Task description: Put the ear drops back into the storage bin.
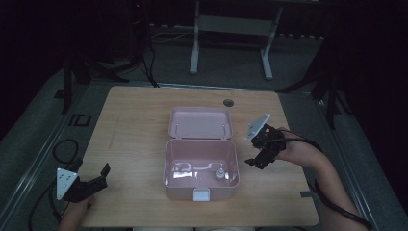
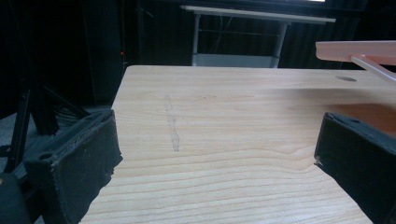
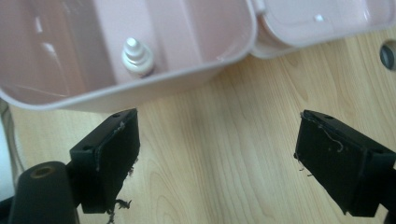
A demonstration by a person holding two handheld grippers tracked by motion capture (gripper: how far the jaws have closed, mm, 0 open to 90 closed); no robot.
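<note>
Pink box (image 1: 201,166) is seen at the middle of the wooden worktop (image 1: 134,134), its lid (image 1: 200,122) thrown back flat on the side away from the person and its white latch (image 1: 201,194) facing the near edge. A small white bottle (image 1: 220,174) is stood upright inside the box, toward its near right corner; in the right claw's view the same bottle (image 3: 137,58) is seen just behind the box wall (image 3: 154,86). The right claw (image 1: 260,156) is held just beside the right wall of the box, clear of it, with its jaws spread wide and nothing but bare wood between them (image 3: 215,154). The left claw (image 1: 94,180) is kept near the front left corner of the worktop, well apart from the box, likewise wide open and empty, with only worktop (image 2: 224,154) between its jaws. A round hole (image 1: 228,102) is set in the worktop behind the lid.
</note>
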